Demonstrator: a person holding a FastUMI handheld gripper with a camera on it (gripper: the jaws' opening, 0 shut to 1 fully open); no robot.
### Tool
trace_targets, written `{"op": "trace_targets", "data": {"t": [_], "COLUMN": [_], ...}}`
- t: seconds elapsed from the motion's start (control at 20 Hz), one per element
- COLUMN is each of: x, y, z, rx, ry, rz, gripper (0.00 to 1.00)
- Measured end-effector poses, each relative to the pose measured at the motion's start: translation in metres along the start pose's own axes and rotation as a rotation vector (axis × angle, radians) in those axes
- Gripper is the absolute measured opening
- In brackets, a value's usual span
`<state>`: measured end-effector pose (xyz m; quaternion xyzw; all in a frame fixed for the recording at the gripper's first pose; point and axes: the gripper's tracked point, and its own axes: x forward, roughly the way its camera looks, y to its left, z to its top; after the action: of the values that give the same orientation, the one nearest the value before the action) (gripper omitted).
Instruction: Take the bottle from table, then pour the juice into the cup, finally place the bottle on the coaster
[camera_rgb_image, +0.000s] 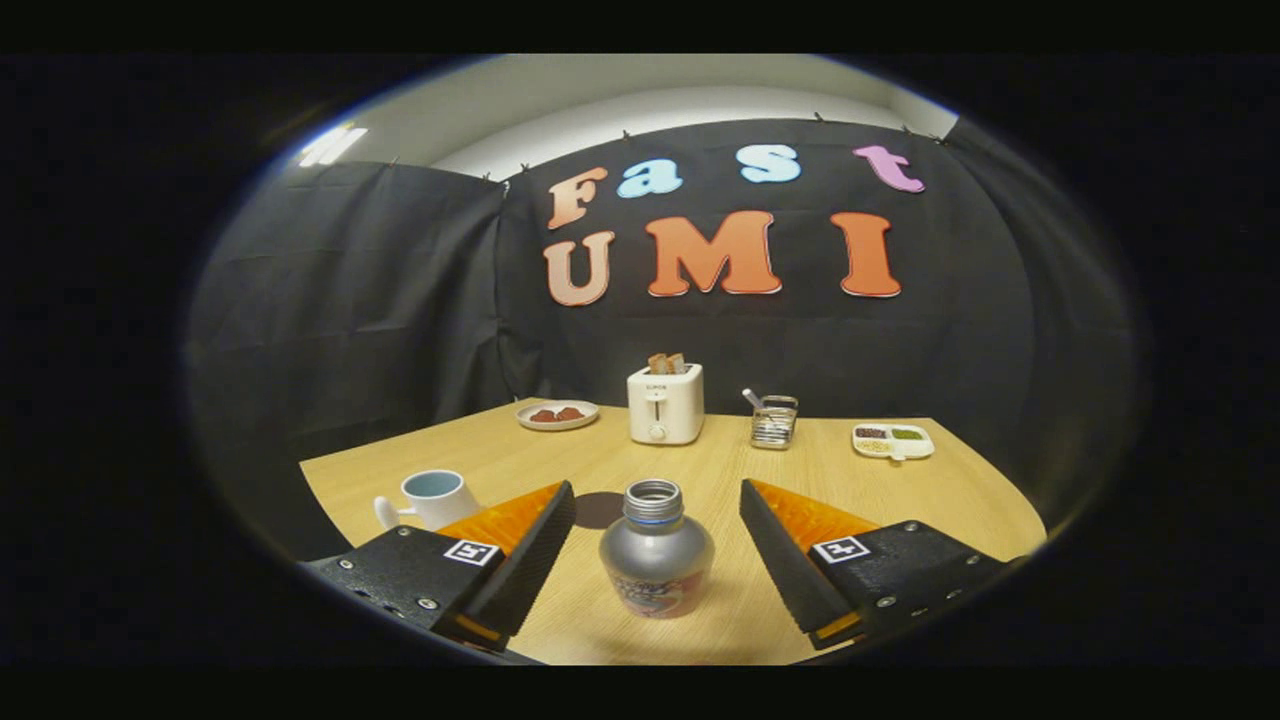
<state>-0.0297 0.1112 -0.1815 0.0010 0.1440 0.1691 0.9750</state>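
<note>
the claw is held wide open, nothing gripped. the bottle is seen upright on the bench, uncapped, between the two fingers, touching neither. the cup is set beyond the left finger, the dark round coaster just behind the bottle.

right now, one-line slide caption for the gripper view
Open gripper straddles the uncapped bottle on the table, cup and coaster just beyond.

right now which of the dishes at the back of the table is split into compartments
The white divided tray at the back, right of the wire holder. The round plate left of the toaster is undivided. The open gripper flanks the bottle.
</note>
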Motion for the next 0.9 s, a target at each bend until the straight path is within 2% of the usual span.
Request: {"op": "trace_targets", "data": {"t": [0.6, 0.9], "x": [0.014, 0.017], "y": [0.0, 0.002], "z": [-0.067, -0.092], "rx": [0.0, -0.012], "ry": [0.125, 0.178], "rz": [-0.007, -0.033], "gripper": [0.98, 0.89]}}
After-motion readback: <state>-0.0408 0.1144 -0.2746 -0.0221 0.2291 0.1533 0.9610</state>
